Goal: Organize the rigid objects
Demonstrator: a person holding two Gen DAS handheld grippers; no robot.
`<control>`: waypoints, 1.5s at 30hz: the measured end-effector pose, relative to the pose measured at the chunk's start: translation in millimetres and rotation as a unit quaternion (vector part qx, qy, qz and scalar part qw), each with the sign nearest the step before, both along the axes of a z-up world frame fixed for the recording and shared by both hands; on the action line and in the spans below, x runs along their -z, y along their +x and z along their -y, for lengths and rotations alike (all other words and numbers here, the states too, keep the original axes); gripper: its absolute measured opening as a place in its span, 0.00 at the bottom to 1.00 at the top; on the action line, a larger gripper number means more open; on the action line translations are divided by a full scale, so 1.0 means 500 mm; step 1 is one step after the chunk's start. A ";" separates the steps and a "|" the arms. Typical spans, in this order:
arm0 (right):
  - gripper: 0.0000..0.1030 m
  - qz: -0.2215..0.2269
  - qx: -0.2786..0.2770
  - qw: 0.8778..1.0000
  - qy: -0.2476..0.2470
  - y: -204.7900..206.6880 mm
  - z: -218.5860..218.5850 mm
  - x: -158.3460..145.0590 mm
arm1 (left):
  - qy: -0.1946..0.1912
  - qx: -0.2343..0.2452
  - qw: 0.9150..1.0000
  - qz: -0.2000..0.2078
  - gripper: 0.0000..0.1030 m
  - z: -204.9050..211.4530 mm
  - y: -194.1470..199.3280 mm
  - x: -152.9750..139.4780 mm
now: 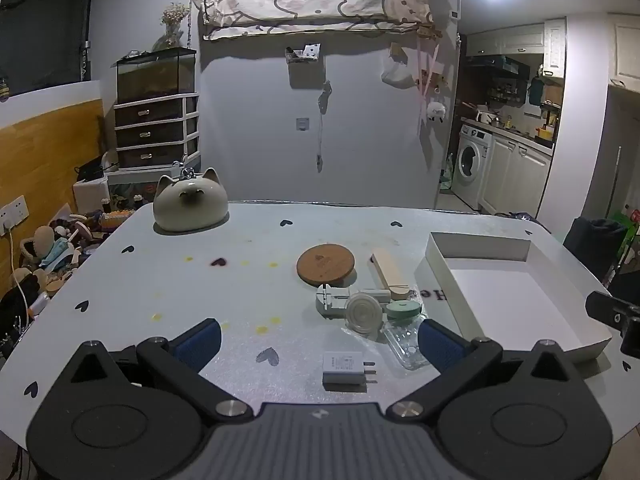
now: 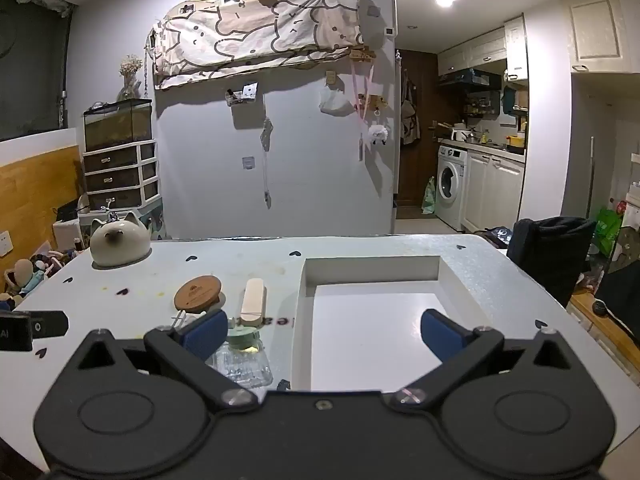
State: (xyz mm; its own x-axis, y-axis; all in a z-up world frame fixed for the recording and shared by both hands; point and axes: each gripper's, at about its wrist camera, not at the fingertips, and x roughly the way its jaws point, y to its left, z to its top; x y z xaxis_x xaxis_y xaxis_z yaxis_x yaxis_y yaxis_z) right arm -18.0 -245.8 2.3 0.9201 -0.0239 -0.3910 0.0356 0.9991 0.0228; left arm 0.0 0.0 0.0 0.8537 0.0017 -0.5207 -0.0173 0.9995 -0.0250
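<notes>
Both wrist views low over table (image 1: 160, 280), facing far wall; share white tray (image 2: 370, 270).

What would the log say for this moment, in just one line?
left gripper: open, empty | right gripper: open, empty | white box: nothing inside | charger, cork lid, wooden block: on table | stage: nothing sorted yet

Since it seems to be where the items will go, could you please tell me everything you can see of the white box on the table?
The white box is a shallow, open-topped rectangular tray, seemingly cardboard or plastic, with low straight walls and a flat, smooth floor. It holds nothing. It sits flat on the table's right side, partly covering printed lettering. The small objects lie to its left, none visibly touching it. The right gripper hovers open over its near end.
</notes>
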 end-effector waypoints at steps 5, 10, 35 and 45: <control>1.00 0.002 0.001 1.000 0.000 0.003 0.003 0.000 | 0.000 0.001 1.000 0.001 1.00 0.000 0.000 0.000; 1.00 0.003 0.000 1.000 -0.002 0.002 0.002 0.002 | 0.000 0.001 1.000 0.001 1.00 0.000 0.000 0.000; 1.00 0.004 0.003 1.000 0.000 0.003 0.003 0.006 | 0.001 0.002 1.000 -0.001 1.00 0.011 0.003 -0.005; 1.00 0.004 0.004 1.000 0.000 0.007 0.001 0.010 | 0.000 0.002 1.000 -0.001 1.00 0.012 0.004 -0.005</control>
